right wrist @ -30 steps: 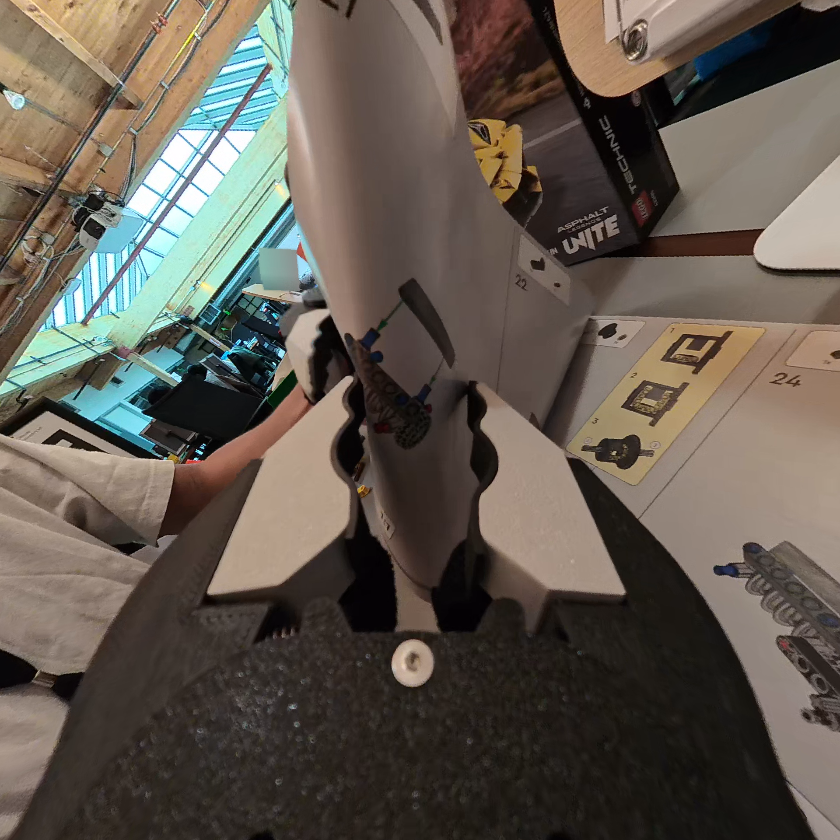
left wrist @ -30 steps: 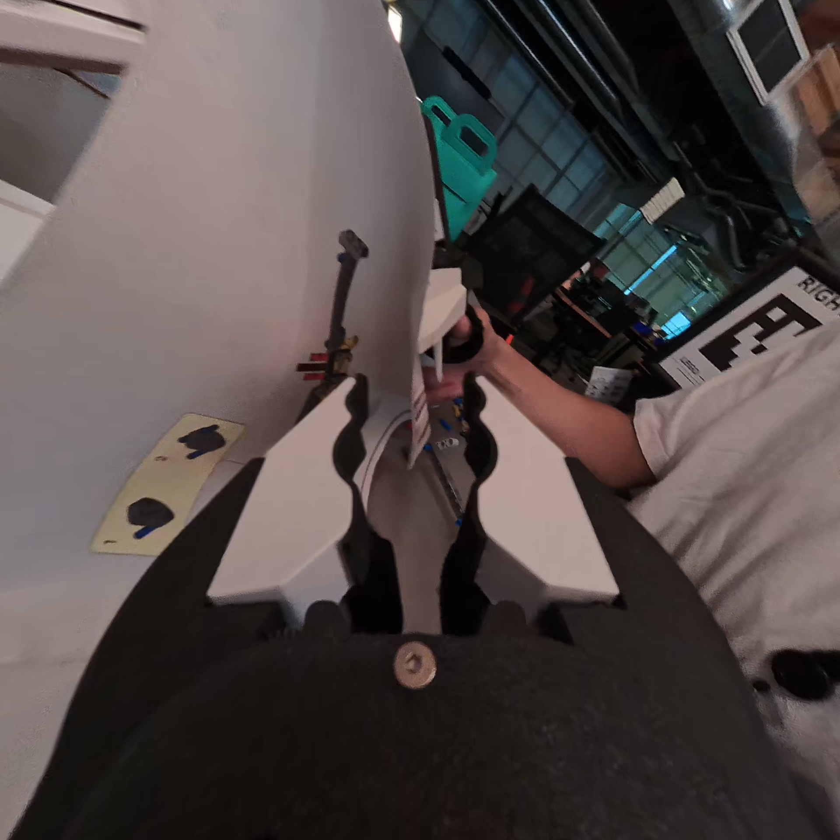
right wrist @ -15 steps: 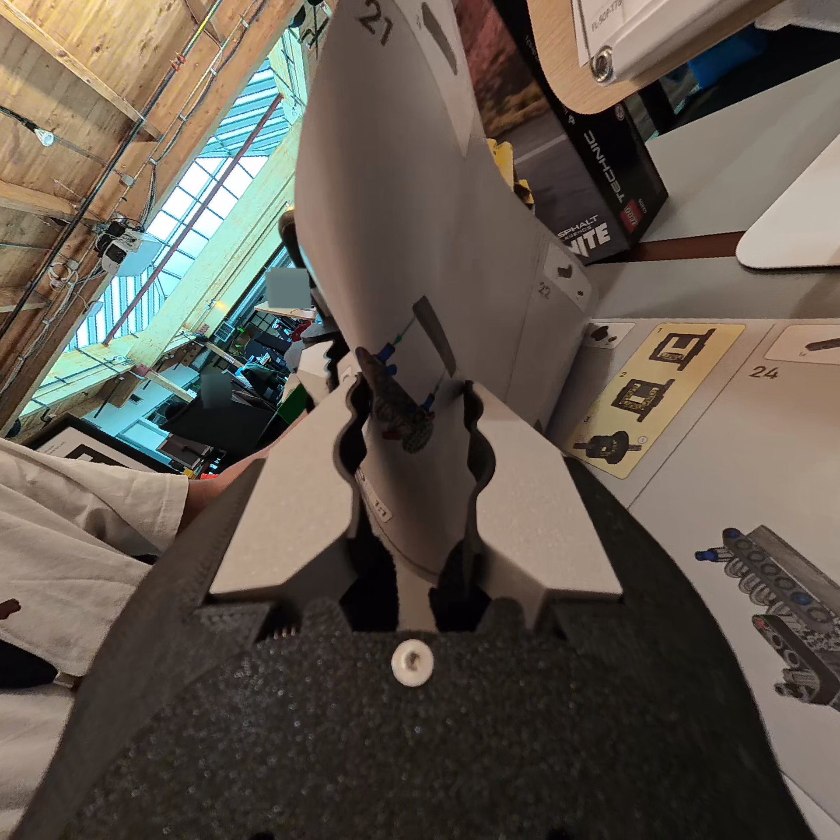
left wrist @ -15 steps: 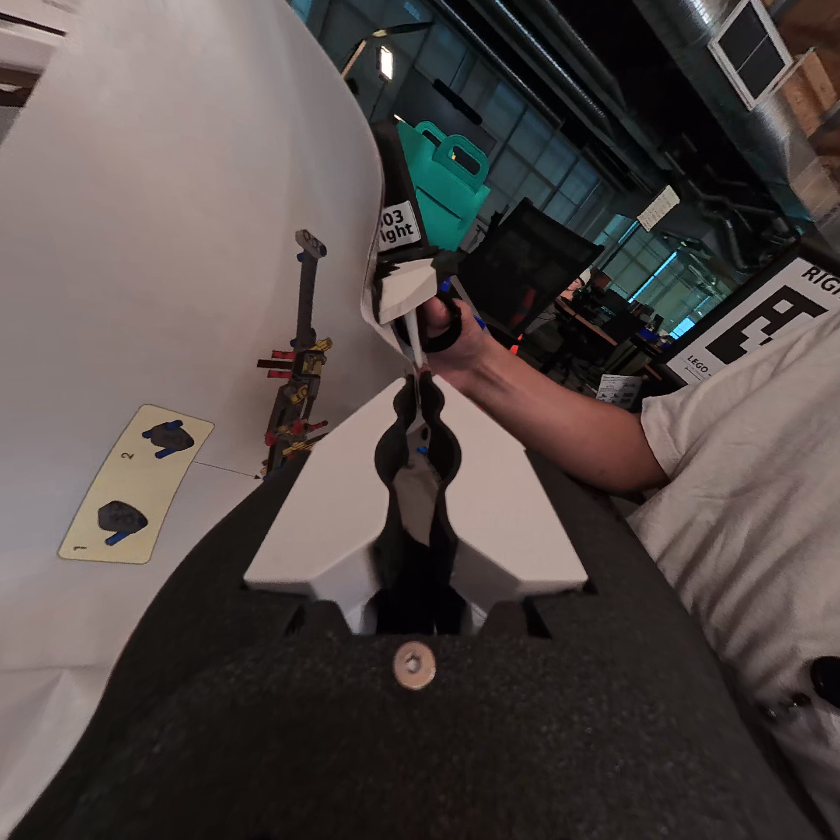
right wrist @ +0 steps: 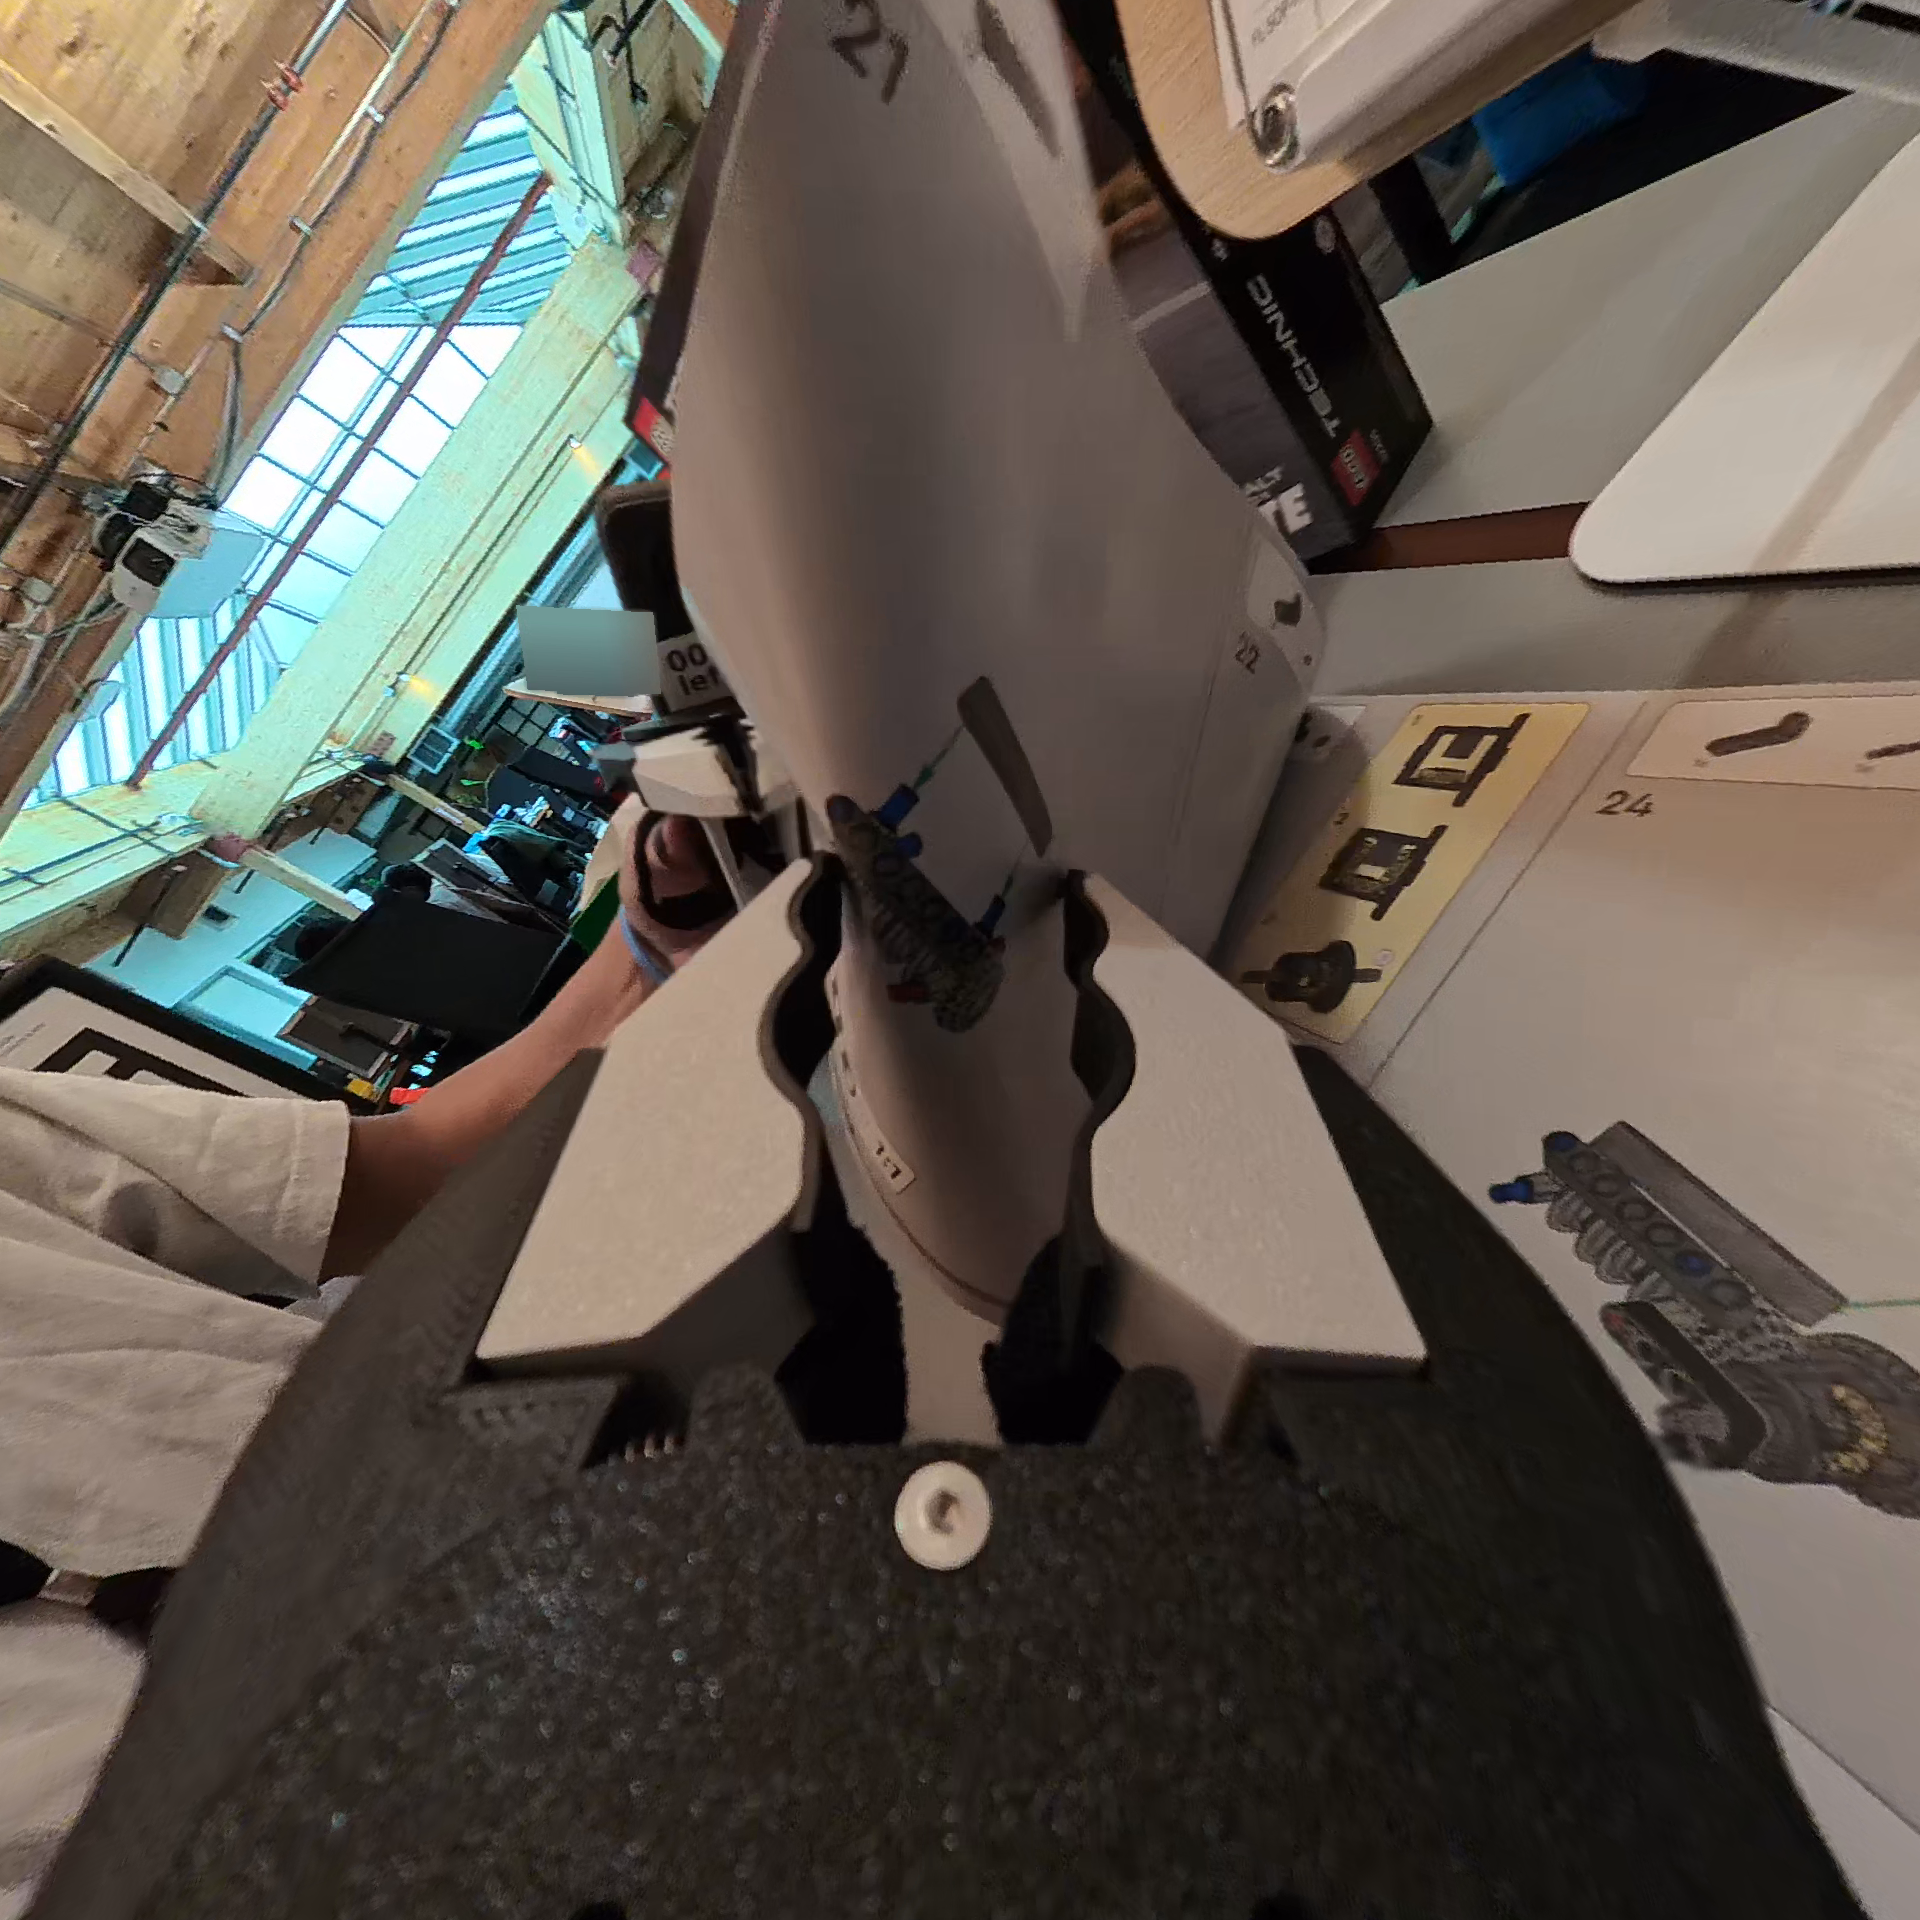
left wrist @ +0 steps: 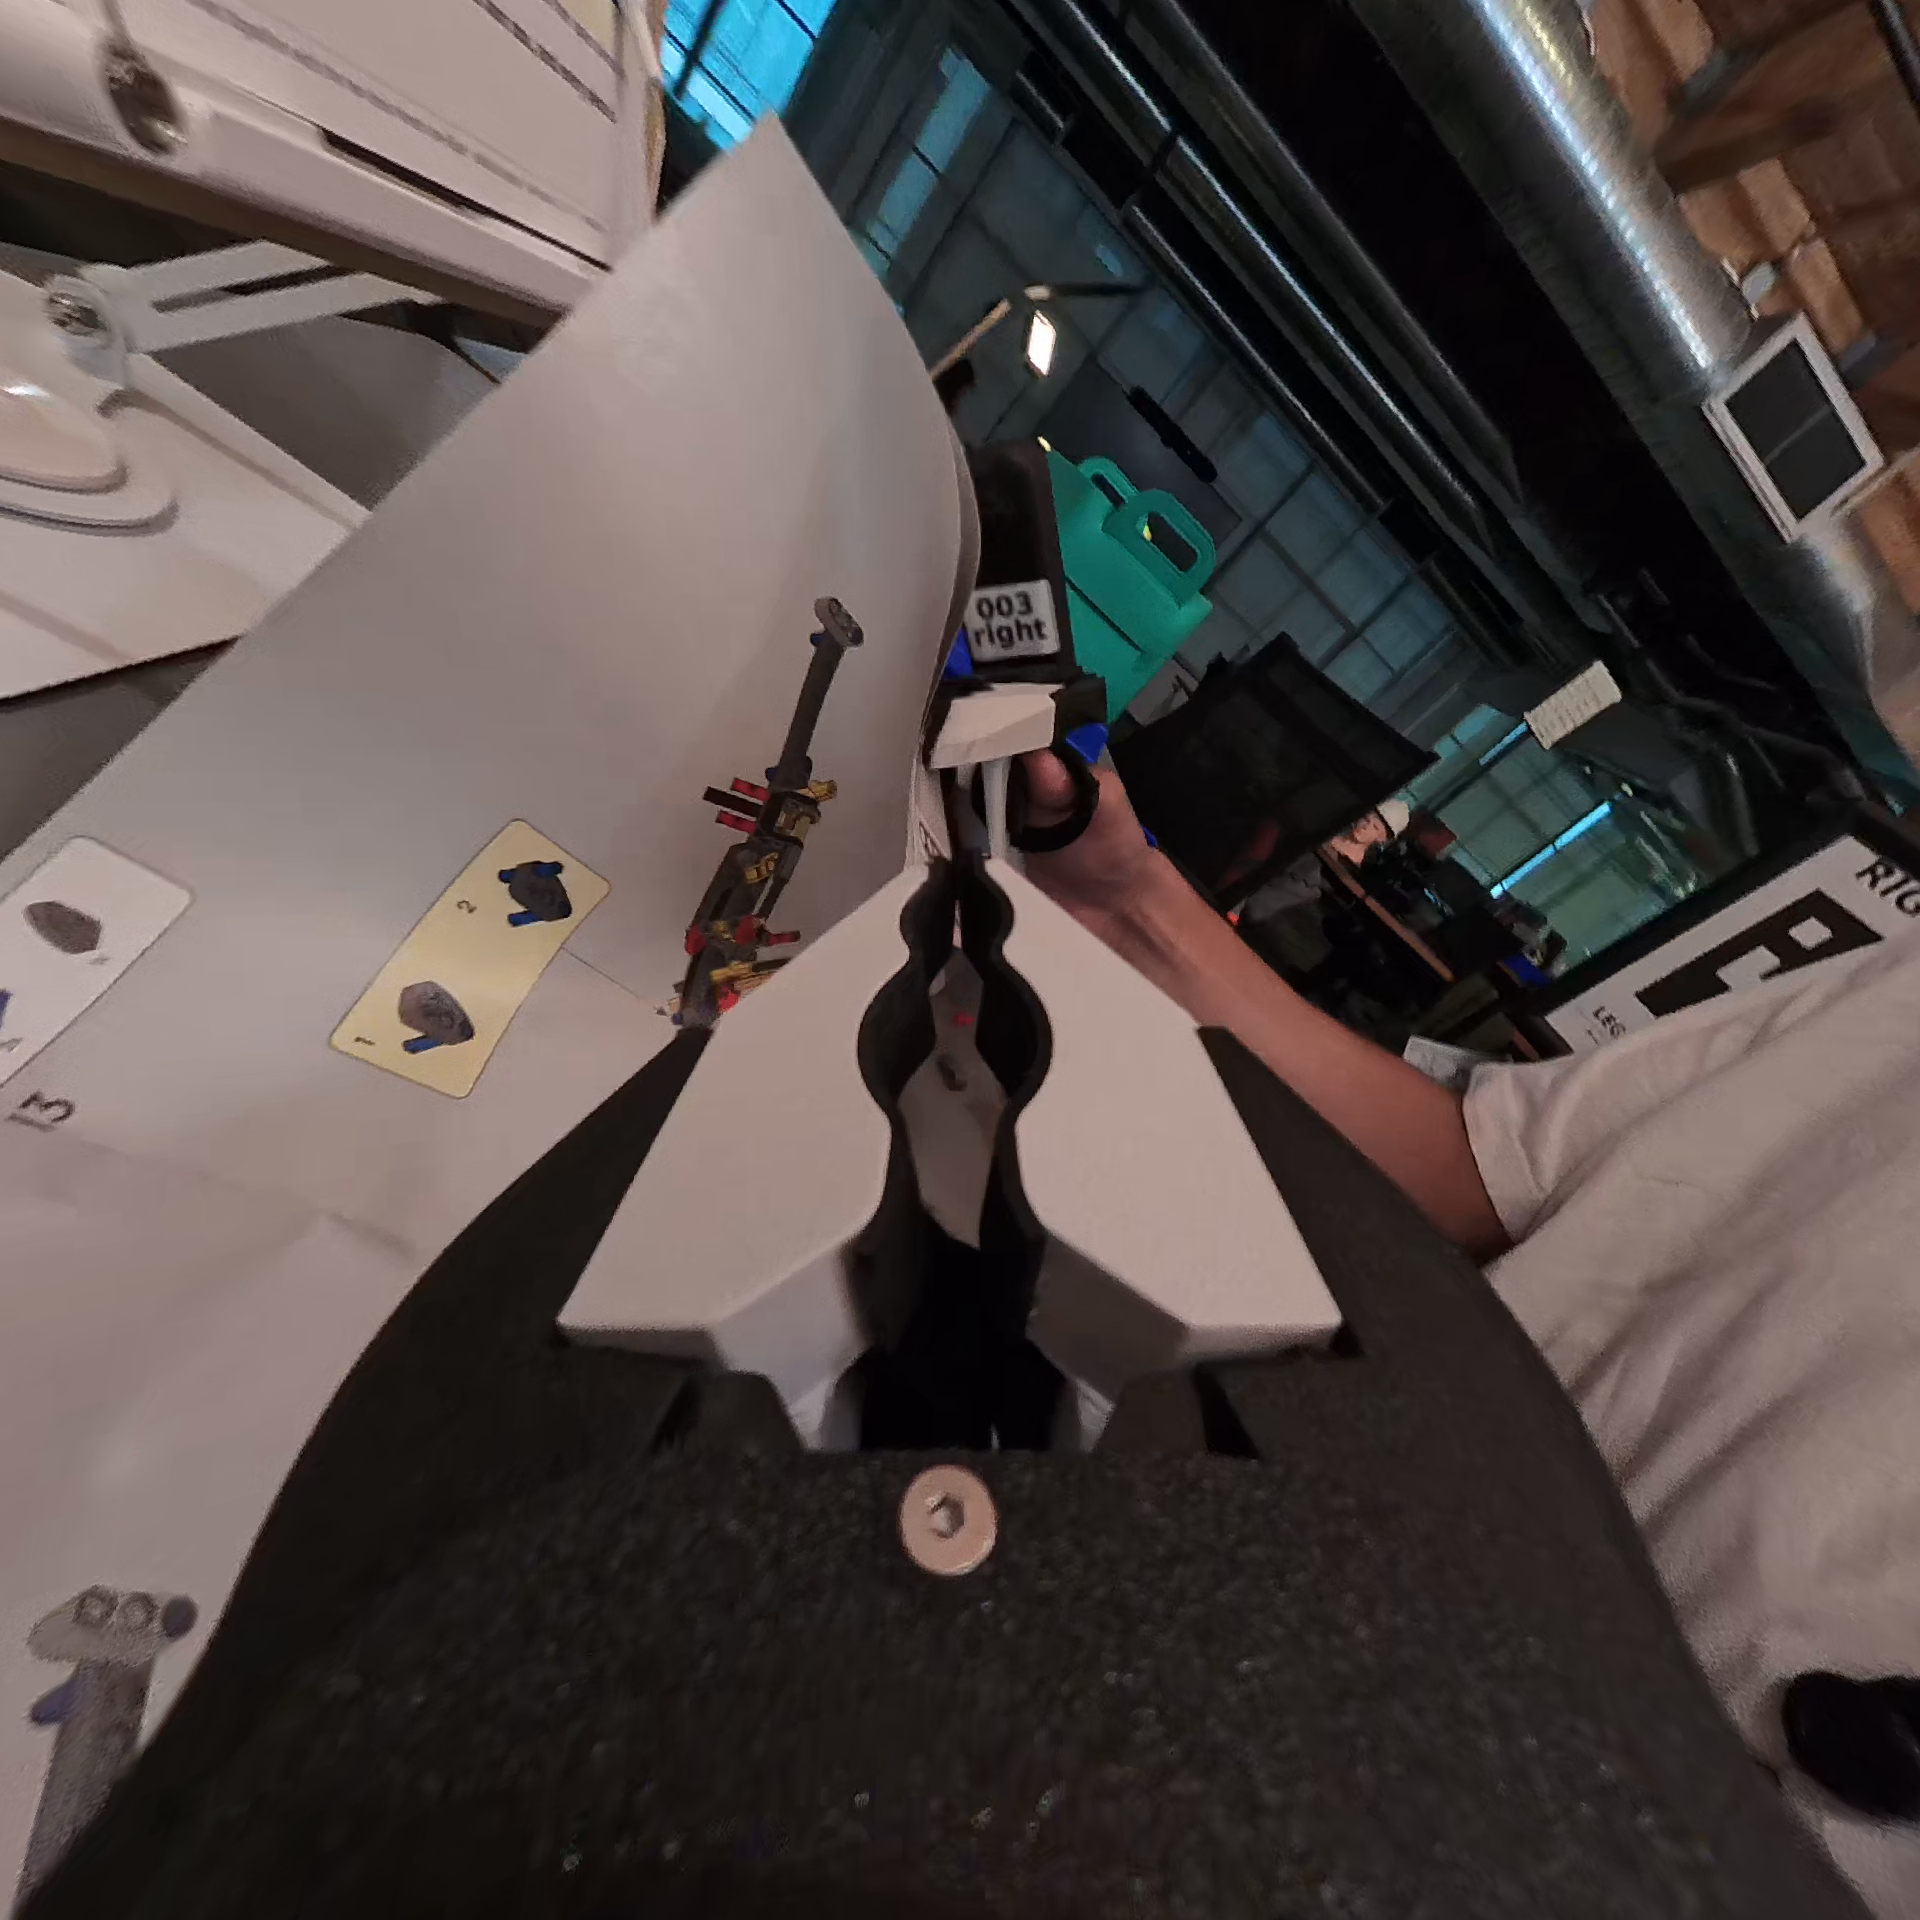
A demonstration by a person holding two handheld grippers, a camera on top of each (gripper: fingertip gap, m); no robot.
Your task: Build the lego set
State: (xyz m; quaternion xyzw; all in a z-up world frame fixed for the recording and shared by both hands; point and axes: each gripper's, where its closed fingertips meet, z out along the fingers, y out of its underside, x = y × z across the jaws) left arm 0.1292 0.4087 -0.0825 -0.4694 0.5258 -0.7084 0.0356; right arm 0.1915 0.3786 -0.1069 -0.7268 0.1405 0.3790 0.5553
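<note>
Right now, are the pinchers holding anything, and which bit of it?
Yes. The left gripper pinches the raised instruction booklet page at its edge. The right gripper is open around that page, not squeezing it.

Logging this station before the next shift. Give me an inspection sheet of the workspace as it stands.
Surface: pale grey table, mostly covered by the open booklet.
Job's things: instruction booklet lying open; one page stands lifted and curved. Black Lego box behind it. No loose bricks seen.
Clutter: white rounded base at the table's far right.
Grippers: left tool shut on the lifted page's edge; right tool open, the page between its fingers.
Cables: nothing seen on the table.
Surroundings: workshop hall with skylights, a ceiling duct, a teal container; the person's pale sleeve.
</note>
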